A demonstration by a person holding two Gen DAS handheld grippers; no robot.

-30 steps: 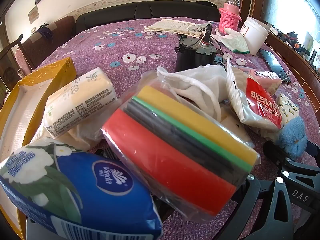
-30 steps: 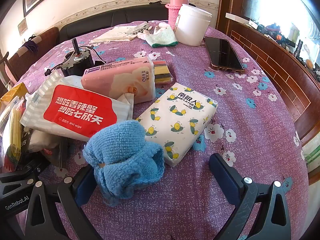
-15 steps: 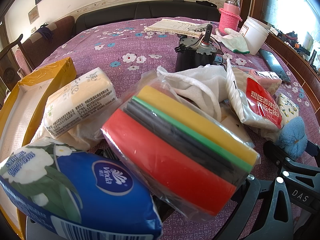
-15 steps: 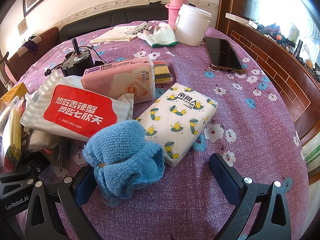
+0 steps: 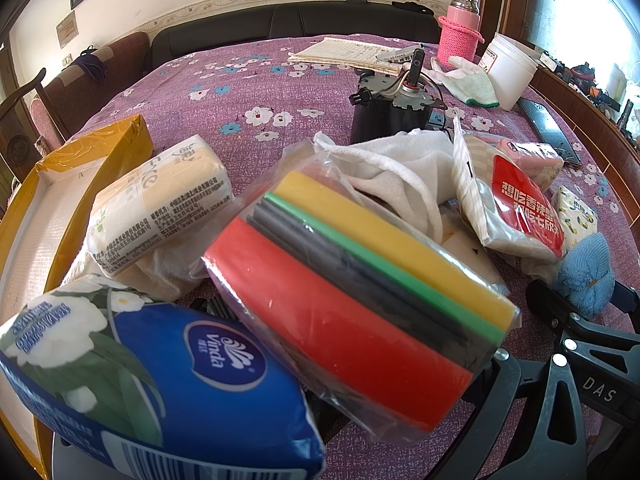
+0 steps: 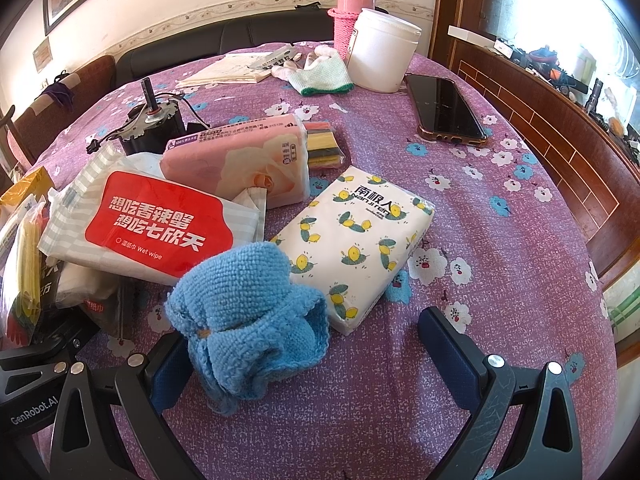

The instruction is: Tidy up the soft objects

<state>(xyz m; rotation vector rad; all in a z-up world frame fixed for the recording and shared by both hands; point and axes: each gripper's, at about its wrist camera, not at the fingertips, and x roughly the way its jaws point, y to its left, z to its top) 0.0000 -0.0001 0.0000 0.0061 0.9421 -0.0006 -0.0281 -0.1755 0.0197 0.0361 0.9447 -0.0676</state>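
Note:
In the left wrist view a bagged pack of red, grey, green and yellow sponges point(image 5: 352, 300) and a blue Vinda tissue pack point(image 5: 168, 384) lie right in front of my left gripper, hiding its fingertips. A cream tissue pack point(image 5: 160, 204) and a white cloth point(image 5: 408, 172) lie behind. My right gripper point(image 6: 304, 356) is open, with a blue knitted cloth point(image 6: 252, 316) between its fingers, against the left one. A lemon-print tissue pack point(image 6: 356, 240), a red-label wet wipe pack point(image 6: 160, 224) and a pink tissue pack point(image 6: 240, 160) lie beyond.
A yellow cardboard box point(image 5: 60, 168) stands open at the left. A black motor point(image 6: 156, 124), a phone point(image 6: 444, 108), a white tub point(image 6: 384, 56), a pink flask point(image 6: 352, 16), a glove point(image 6: 320, 76) and papers point(image 6: 228, 72) sit farther back on the purple flowered tablecloth point(image 6: 480, 240).

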